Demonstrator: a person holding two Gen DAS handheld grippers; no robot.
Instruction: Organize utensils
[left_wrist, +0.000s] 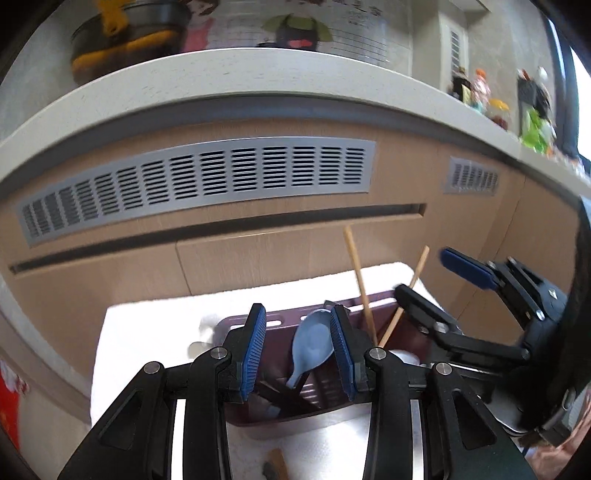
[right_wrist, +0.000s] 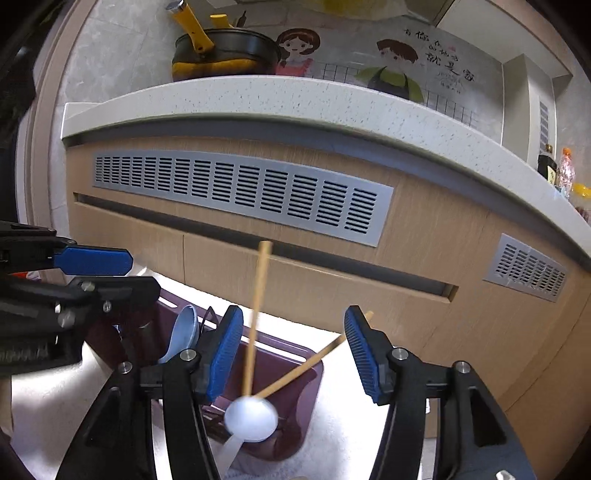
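A maroon slotted utensil basket (left_wrist: 280, 318) (right_wrist: 306, 373) stands on a white cloth (left_wrist: 147, 325). A light blue spoon (left_wrist: 310, 345) (right_wrist: 183, 332) stands in it, bowl up. Two wooden chopsticks (left_wrist: 357, 273) (right_wrist: 258, 302) lean in its right part, and a white spoon (right_wrist: 251, 417) lies there too. My left gripper (left_wrist: 298, 349) (right_wrist: 142, 275) hovers over the basket, slightly open; the blue spoon shows behind its gap and is not pinched. My right gripper (right_wrist: 293, 350) (left_wrist: 421, 273) is open, and the chopsticks rise between its pads untouched.
Just behind the cloth runs a wooden cabinet front with grey vent grilles (right_wrist: 240, 192). Above it, a speckled countertop (right_wrist: 258, 96) carries a black and yellow pan (right_wrist: 221, 51) and bottles (right_wrist: 554, 166). A small brown item (left_wrist: 277, 461) lies on the cloth near me.
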